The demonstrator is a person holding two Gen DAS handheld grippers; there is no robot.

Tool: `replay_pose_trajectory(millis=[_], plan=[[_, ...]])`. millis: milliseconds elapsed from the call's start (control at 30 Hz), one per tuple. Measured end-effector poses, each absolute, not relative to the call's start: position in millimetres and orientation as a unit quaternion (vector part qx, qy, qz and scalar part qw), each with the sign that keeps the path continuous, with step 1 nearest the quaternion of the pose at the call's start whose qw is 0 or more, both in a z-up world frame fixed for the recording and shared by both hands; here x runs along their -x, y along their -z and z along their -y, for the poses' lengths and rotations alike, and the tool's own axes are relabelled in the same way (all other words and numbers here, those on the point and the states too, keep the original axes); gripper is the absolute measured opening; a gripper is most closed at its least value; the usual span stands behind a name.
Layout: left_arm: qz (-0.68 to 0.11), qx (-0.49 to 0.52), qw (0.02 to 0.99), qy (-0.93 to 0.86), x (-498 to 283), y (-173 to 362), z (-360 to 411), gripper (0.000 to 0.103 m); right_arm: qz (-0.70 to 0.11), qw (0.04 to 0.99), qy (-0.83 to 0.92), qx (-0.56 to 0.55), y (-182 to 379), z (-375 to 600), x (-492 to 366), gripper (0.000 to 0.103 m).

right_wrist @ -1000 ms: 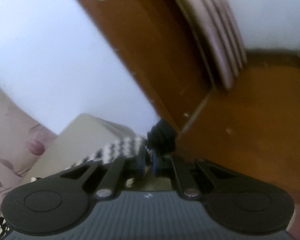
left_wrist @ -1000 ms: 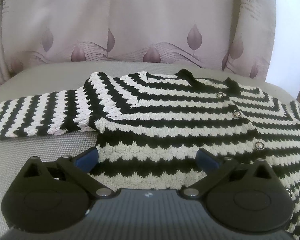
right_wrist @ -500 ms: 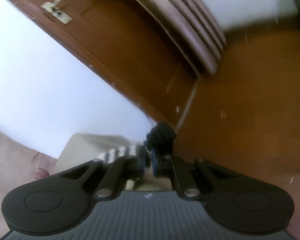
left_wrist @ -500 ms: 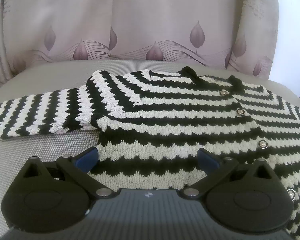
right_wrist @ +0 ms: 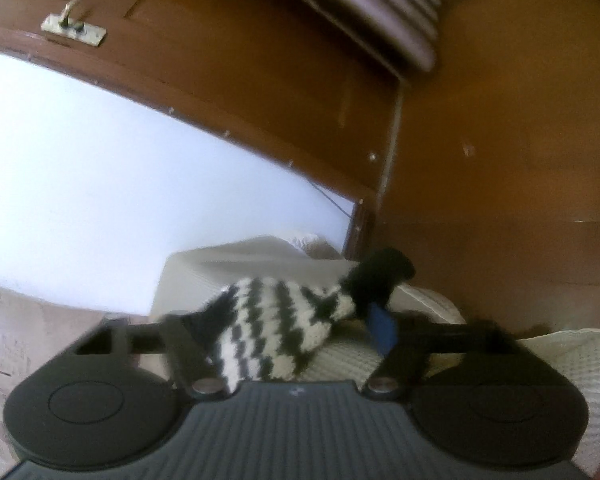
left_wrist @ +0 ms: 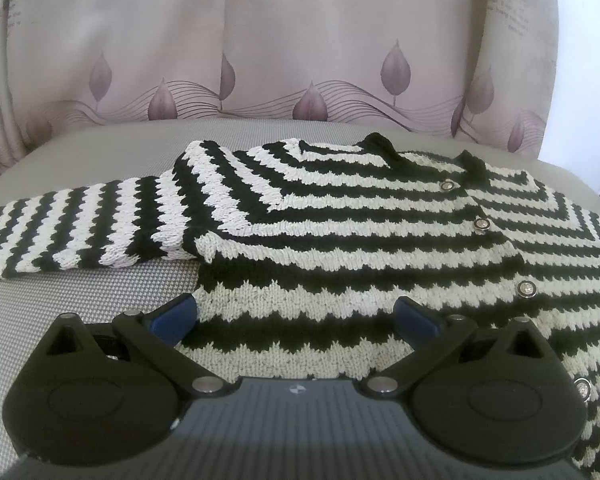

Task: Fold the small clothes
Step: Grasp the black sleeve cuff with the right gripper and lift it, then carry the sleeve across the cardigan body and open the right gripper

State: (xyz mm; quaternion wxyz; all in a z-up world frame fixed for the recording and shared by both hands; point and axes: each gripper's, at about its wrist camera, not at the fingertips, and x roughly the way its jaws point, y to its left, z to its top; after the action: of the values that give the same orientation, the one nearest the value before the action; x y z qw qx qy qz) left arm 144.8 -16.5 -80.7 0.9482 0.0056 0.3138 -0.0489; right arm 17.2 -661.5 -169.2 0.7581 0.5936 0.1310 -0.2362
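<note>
- Cardigan, black-and-cream striped knit, is lying flat on the grey woven counter, front side up.
- Collar is pointing away from the left camera, and the hem is sitting nearest the left tool.
- Button row is running from the collar toward the near right, so the body axis is going far-to-near and skewing slightly right.
- Left sleeve is stretching out sideways to the left across the counter, with its end running out of the left view.
- Bare counter is showing to the left of the body, below that sleeve and behind the collar, giving room on those sides.
- Leaf-print curtain is hanging along the counter's far edge and closing off the back.
- Cardigan's right side is running out of the left view at the right edge.
- Left tool is hovering at the hem with its jaws spread wide, gripping nothing.
- Right tool is showing its jaws apart in a blurred view, with the other sleeve draping between them.
- Black cuff is sitting just beyond the right tool's blue pad; I cannot tell whether they are touching.
- Brown wooden door and a white wall are filling the background of the right view.
</note>
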Motion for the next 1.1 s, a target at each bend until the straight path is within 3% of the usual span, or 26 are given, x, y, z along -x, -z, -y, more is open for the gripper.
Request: replay_pose_trajectory(millis=[33,67,100,433,700,867,1100], plan=[[-0.314,-0.006,0.948,0.05,-144.6,80.6,16.1,0.103,-0.123,0.759,0.24,-0.593,168.4,661.2,-14.8,0.027],[-0.315,-0.008,0.948,0.05,-144.5,80.8,16.0,0.103,-0.114,0.764,0.25,-0.583,163.9,662.3,-12.6,0.01],[-0.314,-0.007,0.948,0.051,-144.2,80.7,15.8,0.103,-0.098,0.773,0.266,-0.568,156.5,663.0,-7.7,0.009],[-0.299,0.051,0.951,0.064,-140.3,78.0,-0.9,0.103,-0.035,0.846,0.201,-0.493,24.4,619.0,-43.0,0.008],[-0.288,0.12,0.948,0.065,-138.4,77.8,-20.4,0.103,-0.031,0.884,0.052,-0.464,-59.4,498.2,-136.0,0.008],[-0.288,0.18,0.939,0.061,-140.0,81.5,-38.6,0.103,-0.072,0.888,-0.056,-0.45,-66.8,389.1,-203.7,0.008],[-0.273,0.218,0.935,0.055,-136.5,82.3,-52.0,0.103,-0.164,0.878,-0.137,-0.428,-13.1,245.7,-266.7,0.008]])
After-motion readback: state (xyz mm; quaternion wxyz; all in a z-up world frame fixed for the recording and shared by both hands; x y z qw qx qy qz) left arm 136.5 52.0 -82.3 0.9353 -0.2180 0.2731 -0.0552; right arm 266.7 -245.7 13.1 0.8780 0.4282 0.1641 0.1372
